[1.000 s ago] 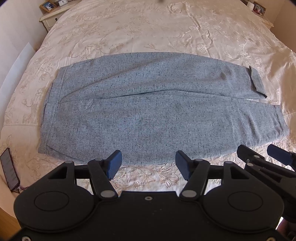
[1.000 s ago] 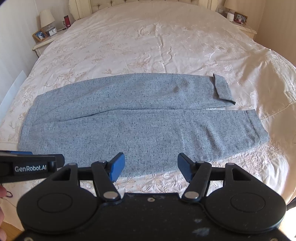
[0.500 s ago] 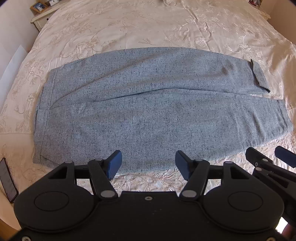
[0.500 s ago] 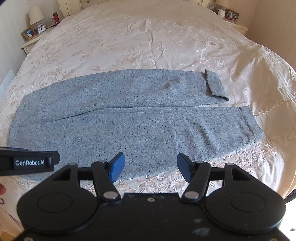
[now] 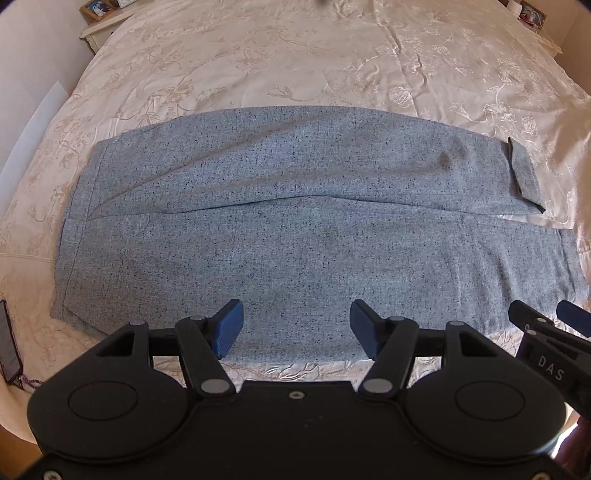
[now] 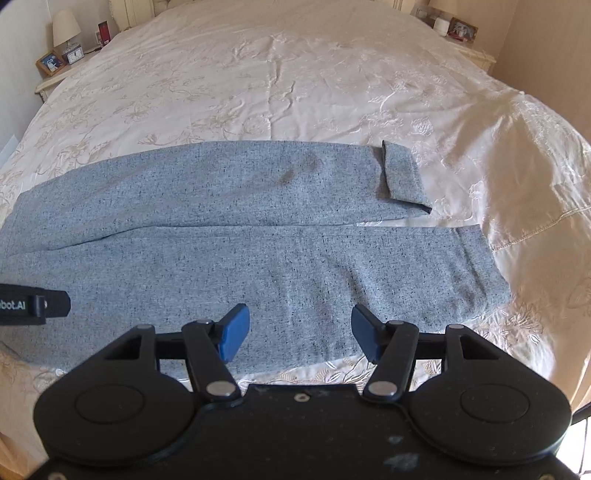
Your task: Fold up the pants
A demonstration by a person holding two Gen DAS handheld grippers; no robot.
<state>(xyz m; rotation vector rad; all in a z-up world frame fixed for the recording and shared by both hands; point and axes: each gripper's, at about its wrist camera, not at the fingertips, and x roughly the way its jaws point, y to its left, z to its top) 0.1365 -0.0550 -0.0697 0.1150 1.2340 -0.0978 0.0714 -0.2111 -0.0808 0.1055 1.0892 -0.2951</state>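
Grey flecked pants point(image 5: 295, 229) lie flat across the cream bedspread, waistband at the left, leg ends at the right. The far leg's hem is turned back in a cuff point(image 6: 400, 173). A dark spot marks the far leg point(image 6: 286, 177). My left gripper point(image 5: 295, 325) is open and empty above the near edge of the pants. My right gripper point(image 6: 299, 330) is open and empty above the near leg point(image 6: 332, 266). The right gripper's fingers also show at the left wrist view's right edge point(image 5: 546, 328), and the left gripper's body shows at the right wrist view's left edge point(image 6: 33, 304).
The embroidered bedspread point(image 6: 277, 85) stretches far behind the pants. A nightstand with lamp, clock and photo point(image 6: 59, 62) stands far left, another with a photo point(image 6: 461, 33) far right. A phone point(image 5: 7, 350) lies at the bed's near left edge.
Both grippers have moved forward and lower towards the pants, which fill more of each view. Both jaws stay open.
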